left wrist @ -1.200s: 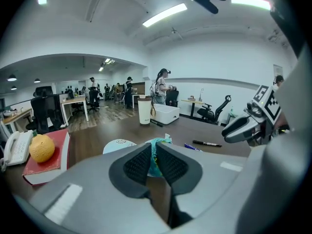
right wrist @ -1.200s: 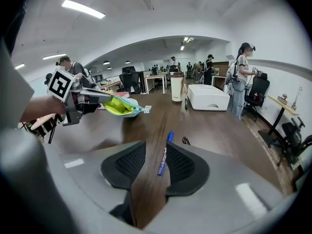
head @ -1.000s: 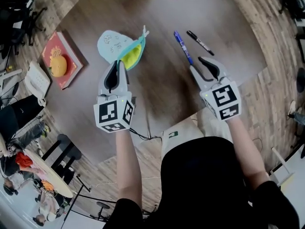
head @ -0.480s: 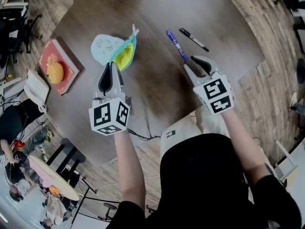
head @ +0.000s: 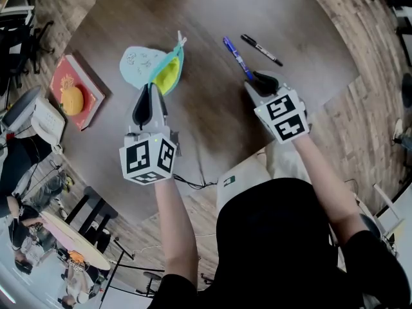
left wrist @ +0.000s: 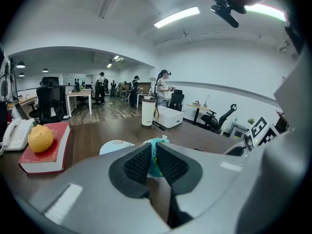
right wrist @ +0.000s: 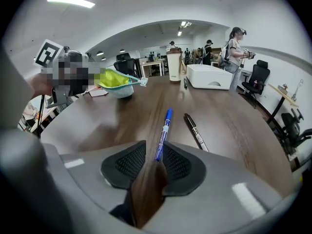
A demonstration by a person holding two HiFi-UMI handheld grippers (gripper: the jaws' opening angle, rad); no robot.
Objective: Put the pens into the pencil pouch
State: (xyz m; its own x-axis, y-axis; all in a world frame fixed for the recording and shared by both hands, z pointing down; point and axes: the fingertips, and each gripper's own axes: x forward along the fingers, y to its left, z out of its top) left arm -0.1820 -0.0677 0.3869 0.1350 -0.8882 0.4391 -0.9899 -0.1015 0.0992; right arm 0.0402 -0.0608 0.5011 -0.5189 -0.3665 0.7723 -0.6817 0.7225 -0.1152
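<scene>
1. The right gripper [head: 255, 82] has sunk toward the table [head: 212, 118] since a second ago. It now sits at the near end of the blue pen [head: 235, 56], right of the frame's centre in the head view.
2. In the right gripper view its jaws stand apart, with bare wood showing between the pads. The pen's near end [right wrist: 159, 147] lies in that gap, and no pad presses on it yet.
3. The left gripper [head: 150, 90] has kept its place in the centre-left of the head view. Its jaws are closed on the teal edge of the pencil pouch [head: 143, 62], and that fabric shows pinched between the pads in the left gripper view [left wrist: 154, 156].
4. The pouch sits in the upper left of the head view. Its mouth is held open, showing the yellow-green lining [head: 167, 73].
5. The black pen [head: 261, 49] lies just to the right of the blue one in the upper right, untouched and apart from both grippers.
6. No pen is in the pouch, so the task is at its first pick. Judging by the lowered gripper, the next need is to close on the blue pen. It must then be carried left across the table to the open mouth.
7. The grip would be near the pen's end, so the pen may tilt once lifted.
</scene>
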